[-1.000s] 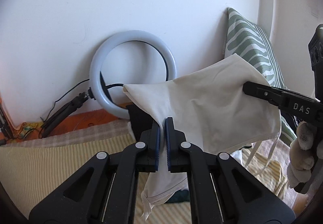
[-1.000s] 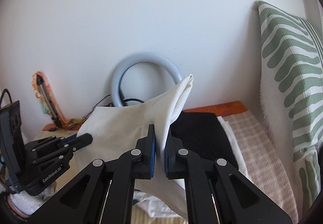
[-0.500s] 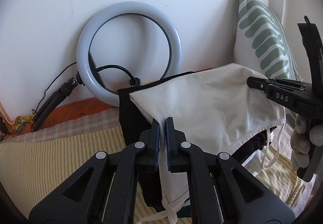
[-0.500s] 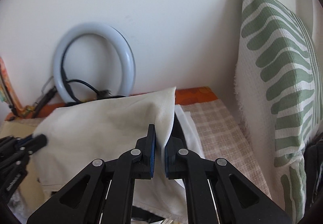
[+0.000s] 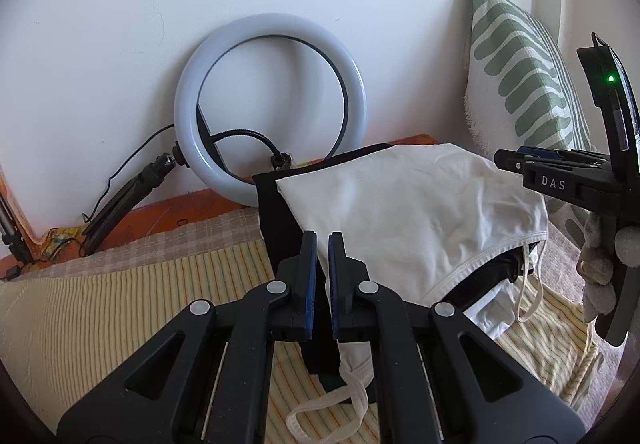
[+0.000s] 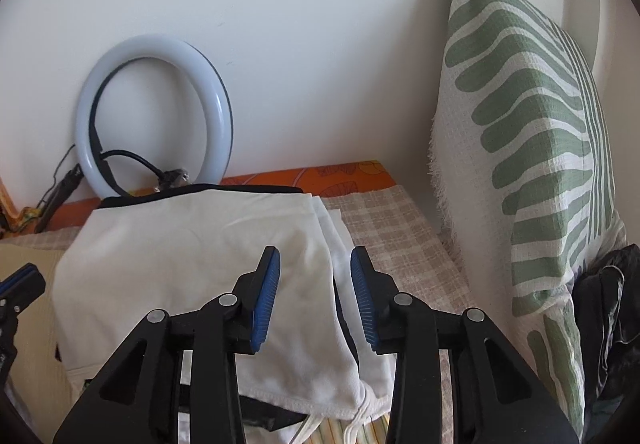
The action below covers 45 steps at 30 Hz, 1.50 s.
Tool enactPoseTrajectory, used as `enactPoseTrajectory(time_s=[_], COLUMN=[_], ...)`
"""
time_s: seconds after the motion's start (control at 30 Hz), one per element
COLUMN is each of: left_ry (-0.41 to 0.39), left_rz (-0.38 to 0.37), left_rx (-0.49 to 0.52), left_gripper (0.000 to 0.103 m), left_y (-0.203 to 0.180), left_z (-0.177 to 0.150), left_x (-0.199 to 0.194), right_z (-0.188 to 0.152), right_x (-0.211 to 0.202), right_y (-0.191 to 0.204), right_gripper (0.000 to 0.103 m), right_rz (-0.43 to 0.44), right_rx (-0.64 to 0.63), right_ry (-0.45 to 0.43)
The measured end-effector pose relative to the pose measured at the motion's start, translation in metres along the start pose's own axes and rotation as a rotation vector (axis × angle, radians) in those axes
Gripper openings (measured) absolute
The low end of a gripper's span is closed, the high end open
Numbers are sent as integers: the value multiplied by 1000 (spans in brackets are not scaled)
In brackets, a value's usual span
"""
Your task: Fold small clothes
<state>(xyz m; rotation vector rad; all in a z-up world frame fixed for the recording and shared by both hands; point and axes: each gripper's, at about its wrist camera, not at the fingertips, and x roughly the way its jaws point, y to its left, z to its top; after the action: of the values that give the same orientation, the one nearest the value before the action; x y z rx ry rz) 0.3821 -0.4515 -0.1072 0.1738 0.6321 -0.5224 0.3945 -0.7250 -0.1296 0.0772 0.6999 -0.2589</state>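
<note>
A cream garment (image 5: 404,211) lies draped over a folded black garment (image 5: 272,211) on the bed. My left gripper (image 5: 322,244) is shut on the cream garment's near left edge, and its white straps (image 5: 332,400) trail below the fingers. In the right wrist view the cream garment (image 6: 192,256) rests flat on the pile. My right gripper (image 6: 316,284) hovers over its right edge with the jaws opening and the blue pads (image 6: 267,296) clear of the cloth. In the left wrist view the right gripper (image 5: 512,157) sits at the garment's far right corner.
A ring light (image 5: 270,103) on a small tripod leans against the white wall behind the pile. A green-and-white pillow (image 6: 532,147) stands at the right. The bed has a yellow striped cover (image 5: 100,316) and a checked cloth (image 6: 388,232). A gloved hand (image 5: 600,268) holds the right gripper.
Both grippers came down and laid the cream garment, held up a second ago, onto the black one. The right jaws have parted and let go of their corner.
</note>
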Motion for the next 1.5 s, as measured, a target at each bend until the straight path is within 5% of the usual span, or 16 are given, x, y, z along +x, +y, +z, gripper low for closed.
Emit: enactPoseTrajectory(time_s=[0.6, 1.33, 1.5], left_ry=[-121, -139, -142], left_rz=[-2, -37, -33], left_rx=[-10, 32, 58], left_gripper=[3, 4, 31], left_y=[24, 80, 87], left_z=[-9, -118, -143], left_x=[-144, -295, -308], right_z=[-1, -93, -112], right_x=[-119, -232, -238], right_y=[50, 146, 166], right_gripper=[35, 35, 35], right_rz=[69, 73, 64], right_rx=[-24, -32, -14], right_ry=[-99, -118, -125])
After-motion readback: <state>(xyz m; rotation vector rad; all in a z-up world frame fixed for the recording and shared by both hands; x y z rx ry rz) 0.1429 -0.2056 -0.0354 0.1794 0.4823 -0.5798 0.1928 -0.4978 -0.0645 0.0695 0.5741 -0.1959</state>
